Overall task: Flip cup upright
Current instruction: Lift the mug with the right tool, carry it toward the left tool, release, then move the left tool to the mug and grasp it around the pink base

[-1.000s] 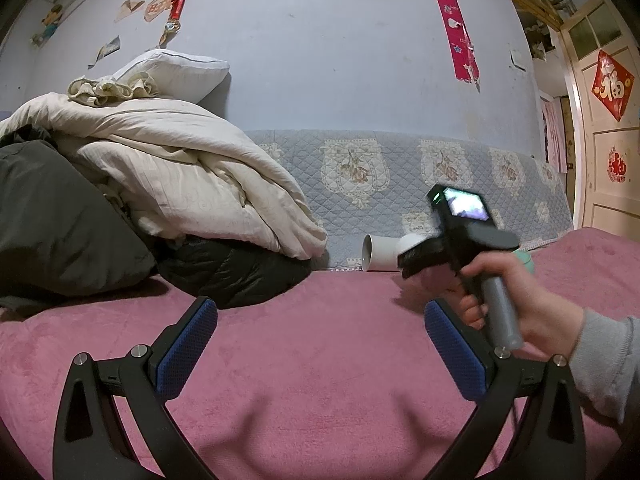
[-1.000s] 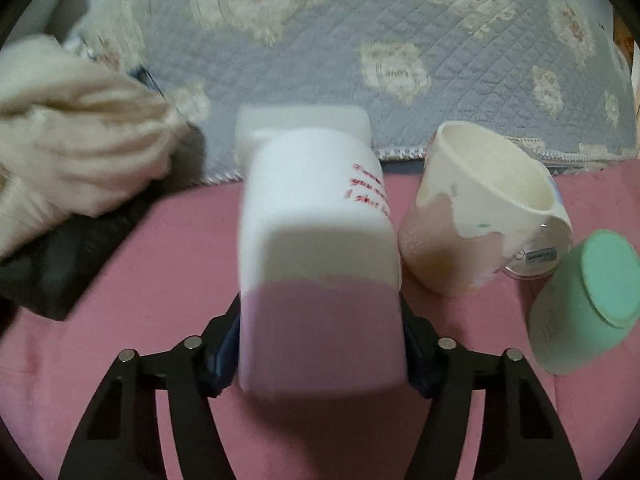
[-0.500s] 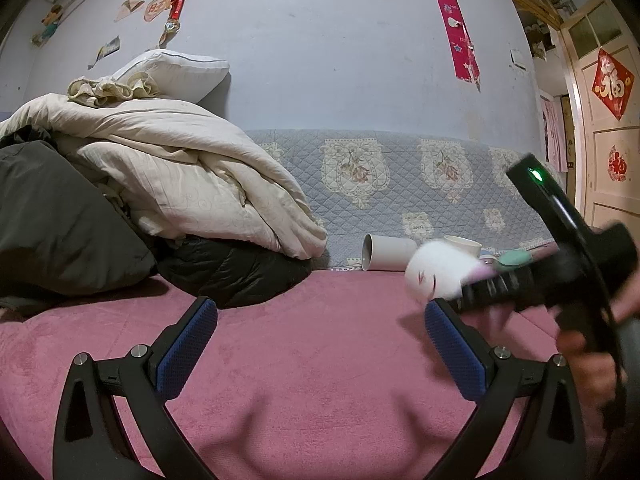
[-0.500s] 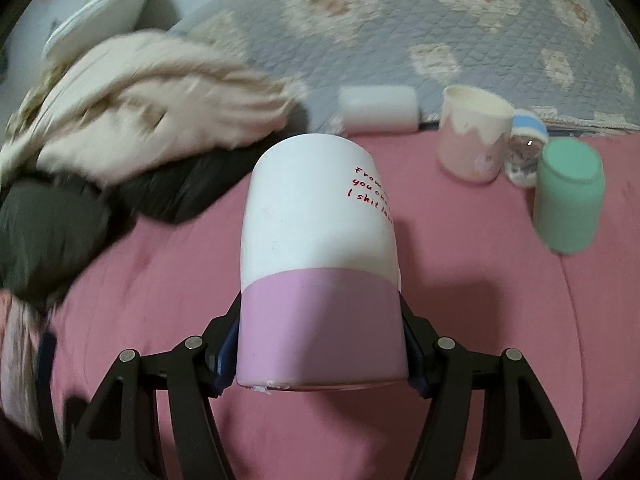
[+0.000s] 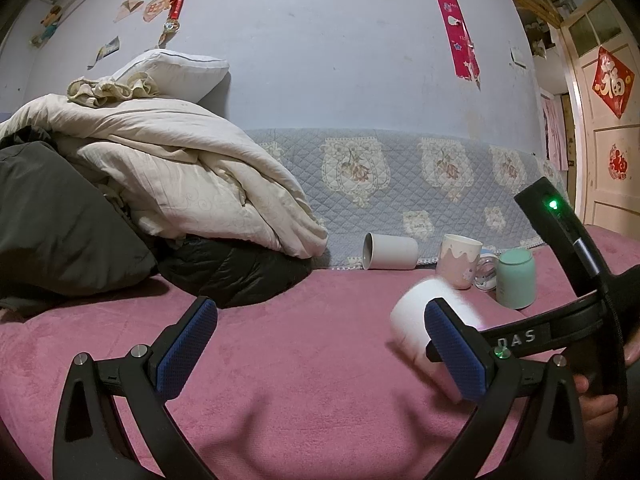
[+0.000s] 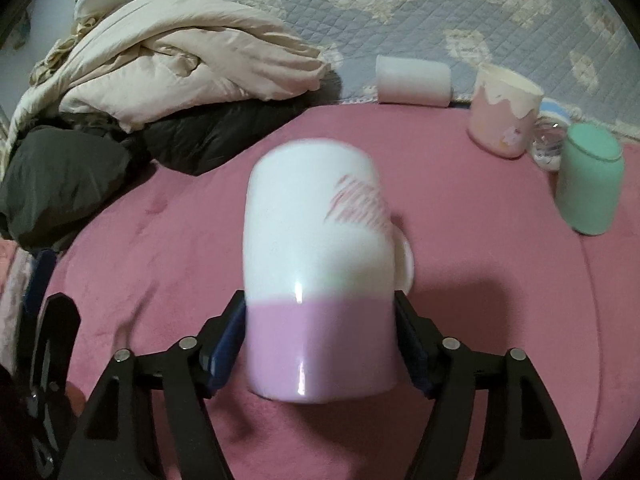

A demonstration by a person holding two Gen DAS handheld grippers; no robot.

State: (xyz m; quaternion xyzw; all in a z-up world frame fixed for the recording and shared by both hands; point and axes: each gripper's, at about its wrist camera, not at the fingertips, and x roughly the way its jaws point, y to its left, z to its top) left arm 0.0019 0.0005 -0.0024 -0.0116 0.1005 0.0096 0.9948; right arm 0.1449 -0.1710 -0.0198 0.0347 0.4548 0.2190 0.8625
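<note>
**Mug gripped and off the bed, flip not finished**

On the far left, a heap of cream bedding (image 5: 172, 176) lies over dark clothing (image 5: 60, 216) at the back of the pink blanket (image 5: 280, 360) that covers the bed. The left gripper (image 5: 320, 346) hangs above the blanket's middle with its blue pads spread wide and nothing between them; it takes no part in the work at this moment.

Further right, against the quilted grey backing, a plain white cup (image 5: 390, 251) lies on its side with its mouth to the left. Beside it stand a pink-and-cream mug (image 5: 460, 256) with its mouth up, a small glass cup (image 5: 486, 274) partly hidden, and a mint-green cup (image 5: 516, 278) with its closed end up.

The task's thing, the white-and-pink mug (image 6: 320, 276), is pinched in the right gripper (image 6: 322, 344), whose fingers press on its pink band from both sides. It appears lifted over the blanket, well in front of the other cups, its white end pointing away from the camera and its handle to the right. Motion blur smears the red lettering. Which end is the mouth cannot be told here.

By my reading the pick-up is done; the turn to upright, the set-down on the soft blanket and the release are left.
</note>
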